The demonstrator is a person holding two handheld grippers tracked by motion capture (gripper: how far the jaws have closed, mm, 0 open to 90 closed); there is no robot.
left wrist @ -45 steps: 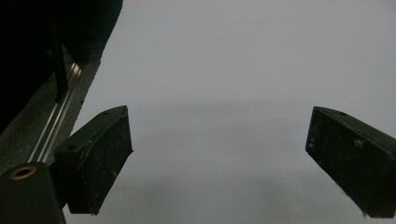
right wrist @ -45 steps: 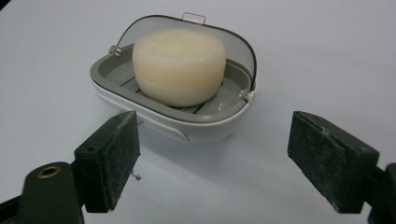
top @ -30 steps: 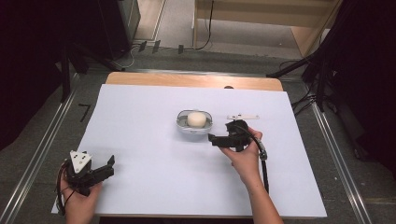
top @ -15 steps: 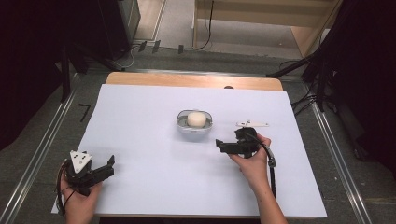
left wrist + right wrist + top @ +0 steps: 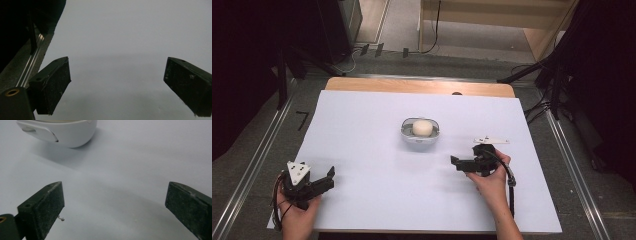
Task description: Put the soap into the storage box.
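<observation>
A white sheet (image 5: 377, 150) covers nearly the whole table (image 5: 412, 86), whose wooden far edge shows as a strip beyond it. Grey floor, metal rails (image 5: 257, 160) and dark stands with cables ring the table on both sides and at the back.

Near the middle of the sheet stands a small white bowl (image 5: 421, 134) with a pale round lump (image 5: 422, 127) sitting inside it. In the right gripper view the bowl (image 5: 62, 133) lies ahead of the jaws and off to their left, well apart from both fingertips, with bare sheet between and nothing in the way.

The right gripper (image 5: 462, 164), held in the person's right hand (image 5: 490, 176), is low over the sheet, its jaws pointing toward the left of the high view, the bowl up and to the left of its fingertips. Its jaws have just been opening and now stand wide, with only bare sheet between them. A thin white strip (image 5: 491, 140) lies just beyond that hand, away from the fingertips.

The left gripper (image 5: 328, 179) sits at the near left corner of the sheet in the left hand (image 5: 297, 215), far from the bowl. Its jaws are spread wide over bare sheet, holding nothing; a rail (image 5: 31, 67) runs beside its left finger.
</observation>
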